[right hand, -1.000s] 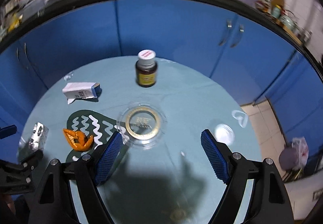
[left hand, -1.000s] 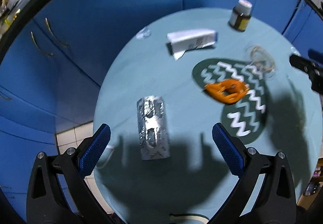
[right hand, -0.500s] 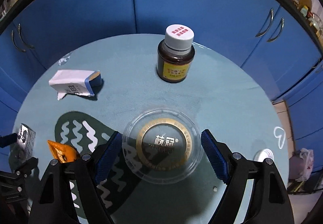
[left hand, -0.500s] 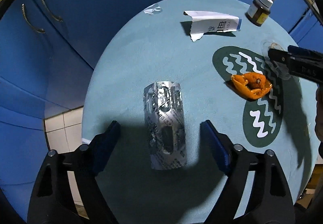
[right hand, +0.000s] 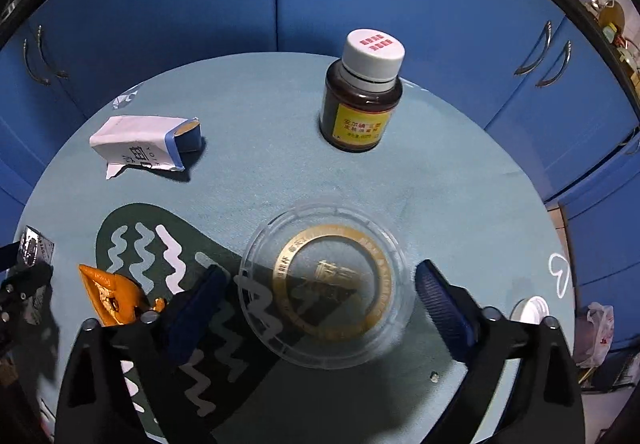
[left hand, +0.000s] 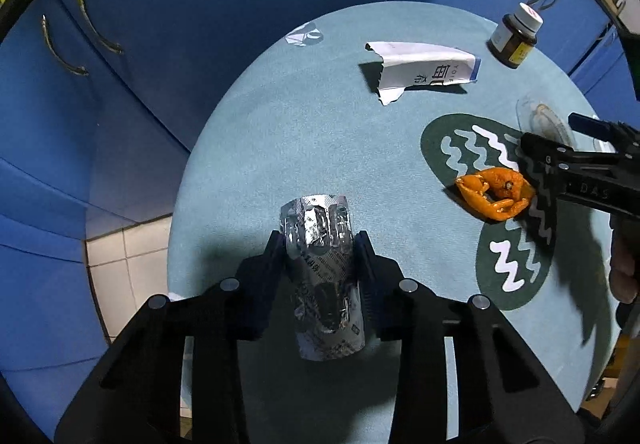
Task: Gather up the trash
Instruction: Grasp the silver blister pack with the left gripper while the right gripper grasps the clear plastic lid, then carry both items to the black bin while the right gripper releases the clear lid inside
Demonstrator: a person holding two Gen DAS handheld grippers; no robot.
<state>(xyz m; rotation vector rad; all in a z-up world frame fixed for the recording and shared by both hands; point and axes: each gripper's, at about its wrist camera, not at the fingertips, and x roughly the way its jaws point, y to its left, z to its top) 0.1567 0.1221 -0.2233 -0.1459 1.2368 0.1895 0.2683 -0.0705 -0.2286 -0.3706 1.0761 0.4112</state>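
foil blister pack (left hand: 320, 276) pinched flat in left gripper (left hand: 320, 244) jaws, just closed for lifting; right gripper (right hand: 316, 288) jaws spread, straddling clear lid (right hand: 326, 286).

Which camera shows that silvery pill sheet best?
The left wrist view: the silver blister pack lies in the middle of the picture, squeezed between the fingers of the left gripper, its foil pockets plain to see. The right wrist view catches only a corner of it at the far left edge.
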